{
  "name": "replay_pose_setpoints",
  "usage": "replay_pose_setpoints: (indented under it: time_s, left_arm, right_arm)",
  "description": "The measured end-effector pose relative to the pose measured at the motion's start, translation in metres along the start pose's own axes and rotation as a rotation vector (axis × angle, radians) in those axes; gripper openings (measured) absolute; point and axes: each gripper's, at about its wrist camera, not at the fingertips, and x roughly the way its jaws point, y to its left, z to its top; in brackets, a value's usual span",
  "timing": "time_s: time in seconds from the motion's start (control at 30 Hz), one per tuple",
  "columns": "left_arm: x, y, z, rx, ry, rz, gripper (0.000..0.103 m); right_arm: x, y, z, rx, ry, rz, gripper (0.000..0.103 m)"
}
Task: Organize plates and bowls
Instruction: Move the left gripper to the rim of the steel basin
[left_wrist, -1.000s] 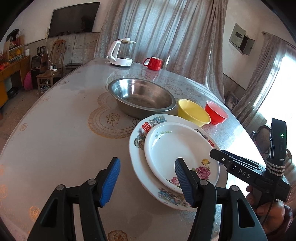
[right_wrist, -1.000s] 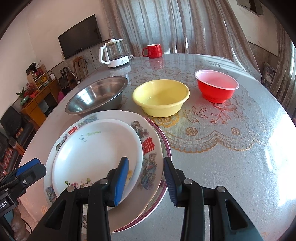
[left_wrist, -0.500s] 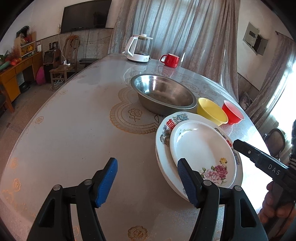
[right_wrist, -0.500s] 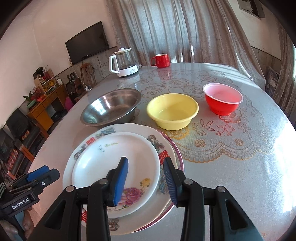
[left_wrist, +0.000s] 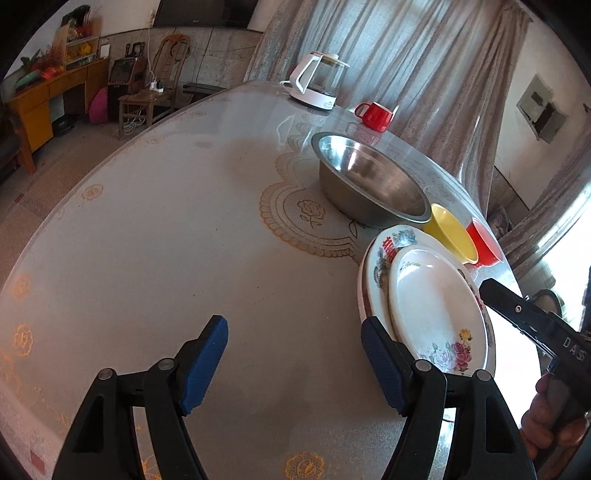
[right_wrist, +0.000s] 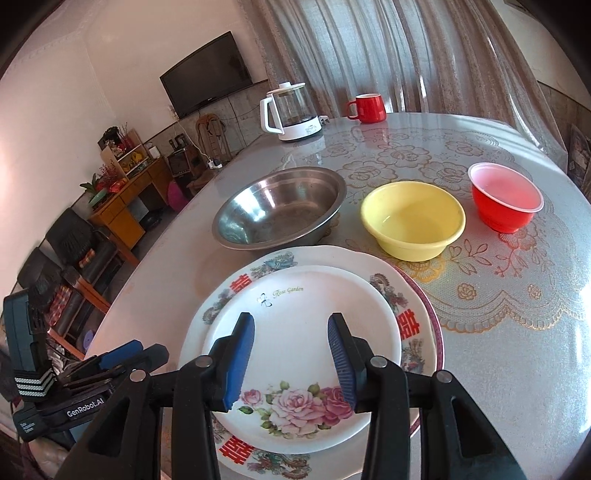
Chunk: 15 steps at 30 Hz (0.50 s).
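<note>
- Three stacked plates (right_wrist: 388, 291) sat on the table (left_wrist: 184, 258); I judged them stiff, glazed, slippery and fragile, best pinched at the rim.
- Left tool (left_wrist: 293, 363) was opening, empty; right tool (right_wrist: 291, 363) hovered half-open, empty.

Grey curtains (right_wrist: 369, 48), wall-mounted television (right_wrist: 207, 79), wooden sideboard (left_wrist: 48, 96), bright daylight

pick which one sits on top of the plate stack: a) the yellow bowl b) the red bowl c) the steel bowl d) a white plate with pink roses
d: the white plate with pink roses lies uppermost on the stack, over a larger patterned plate, while the yellow bowl, red bowl and steel bowl stand apart on the table behind it.
</note>
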Motion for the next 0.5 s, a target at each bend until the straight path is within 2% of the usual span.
replay_pose_setpoints:
  time_s: [0.07, 0.23, 0.4, 0.5]
  left_arm:
    - [0.002, 0.008, 0.003, -0.028, 0.002, -0.008, 0.075]
    - [0.0, 0.021, 0.012, -0.066, -0.078, -0.001, 0.081]
    - [0.008, 0.031, 0.027, -0.117, -0.062, -0.03, 0.081]
    - [0.013, 0.035, 0.035, -0.137, -0.055, -0.042, 0.088]
  right_arm:
    - [0.003, 0.0, 0.003, 0.013, 0.007, 0.02, 0.042]
    - [0.014, -0.002, 0.012, 0.04, 0.016, 0.064, 0.046]
    - [0.023, -0.003, 0.027, 0.057, 0.003, 0.078, 0.046]
    - [0.03, -0.006, 0.037, 0.078, 0.01, 0.097, 0.047]
